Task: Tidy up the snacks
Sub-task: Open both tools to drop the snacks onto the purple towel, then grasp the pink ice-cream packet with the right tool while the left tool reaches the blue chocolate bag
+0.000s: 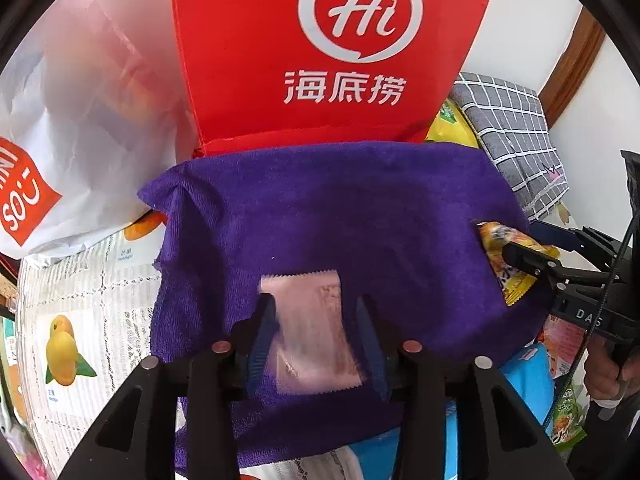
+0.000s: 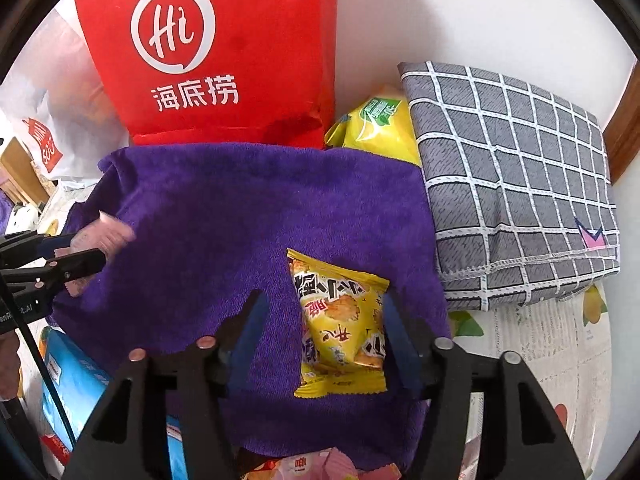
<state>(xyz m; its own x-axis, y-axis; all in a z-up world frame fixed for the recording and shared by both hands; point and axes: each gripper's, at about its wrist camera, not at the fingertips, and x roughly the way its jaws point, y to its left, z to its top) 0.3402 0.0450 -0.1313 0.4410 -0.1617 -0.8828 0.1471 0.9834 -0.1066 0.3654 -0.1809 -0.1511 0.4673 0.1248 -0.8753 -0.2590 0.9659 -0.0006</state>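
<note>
Two snacks set down on the purple towel

Both tongs, left (image 1: pixel 316 336) and right (image 2: pixel 320 332), stand open and angled steeply down, straddling a pink packet (image 1: pixel 308 324) and yellow packet (image 2: pixel 340 320) on the towel (image 2: pixel 220 208); lifting straight off would best keep them aligned.

White wall (image 2: pixel 480 12) behind, brown wood trim (image 2: pixel 624 136) at right edge, bright even daylight

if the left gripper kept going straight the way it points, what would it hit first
Probably the pink packet lying between its jaws, with the purple towel right under it; depth is hard to judge.
</note>
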